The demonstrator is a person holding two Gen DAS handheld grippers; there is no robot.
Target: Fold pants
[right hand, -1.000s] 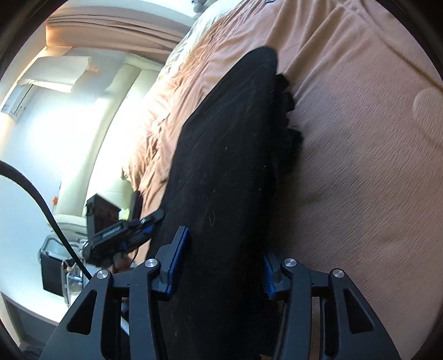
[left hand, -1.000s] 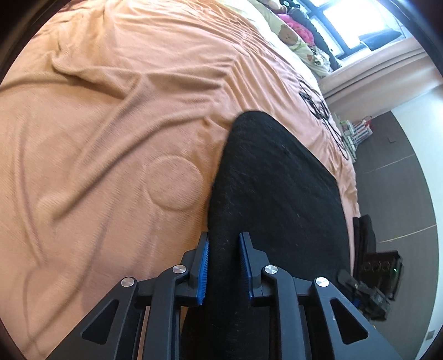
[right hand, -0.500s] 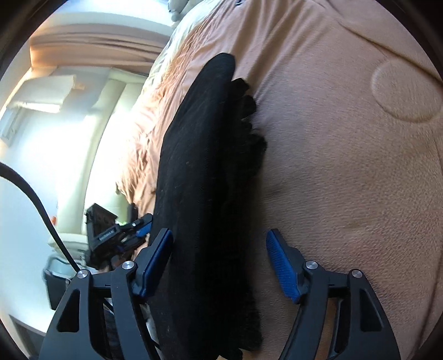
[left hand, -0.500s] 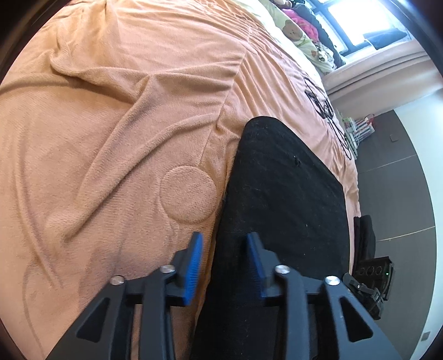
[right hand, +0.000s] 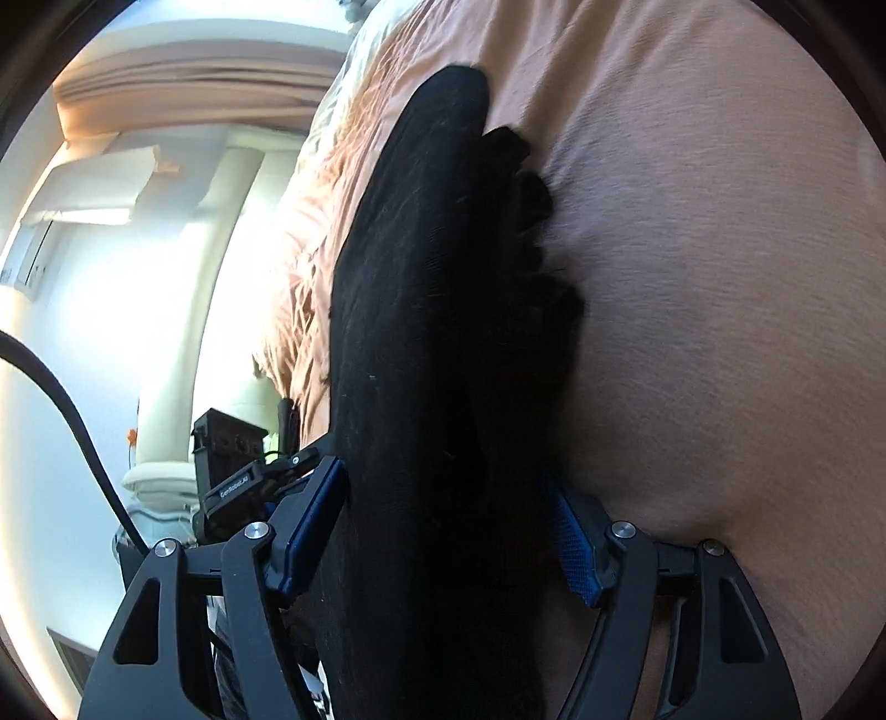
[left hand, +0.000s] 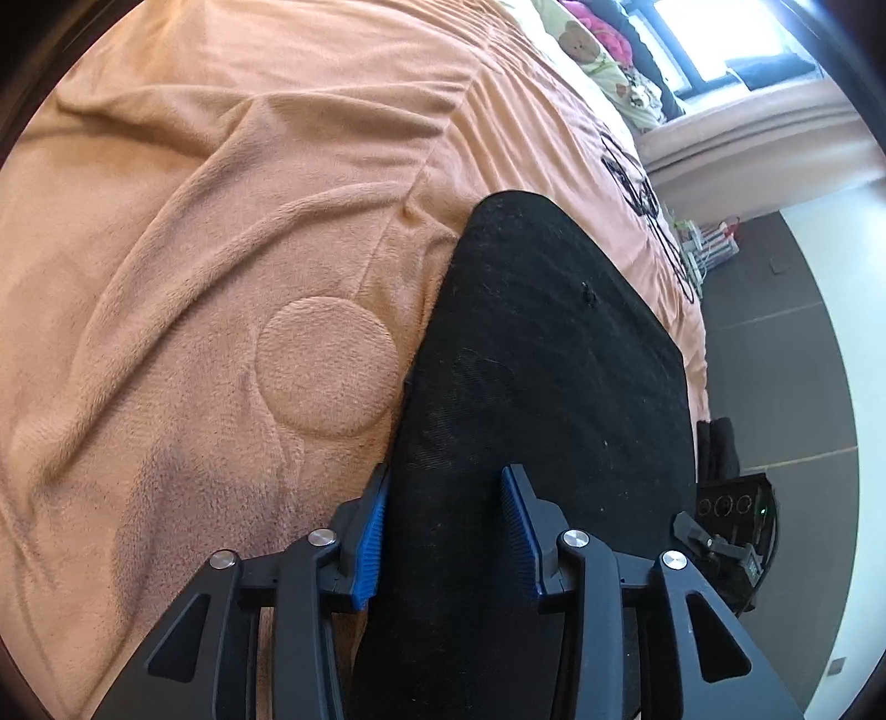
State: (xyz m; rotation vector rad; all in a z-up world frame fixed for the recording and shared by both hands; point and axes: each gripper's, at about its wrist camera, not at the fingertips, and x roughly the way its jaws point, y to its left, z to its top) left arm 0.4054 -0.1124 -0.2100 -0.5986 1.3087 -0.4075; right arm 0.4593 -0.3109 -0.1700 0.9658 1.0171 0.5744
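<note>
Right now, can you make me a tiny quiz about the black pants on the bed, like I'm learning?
1. True or false: the black pants lie on an orange blanket.
2. Is the left hand-held gripper A) shut, B) open?
3. Fill in: the toy by the window is a teddy ____.

Key: 1 true. 2 B. 3 bear.

Both views are bent by strong fisheye curvature and ringed by a dark vignette. In the left wrist view, daylight is admitted from a blown-out window (left hand: 714, 33) at the upper right, and the bedspread (left hand: 221, 249) is evenly lit and sharp. In the right wrist view, the left half is overexposed, the pants (right hand: 432, 332) are rendered nearly featureless black, and slight blur is seen.
</note>
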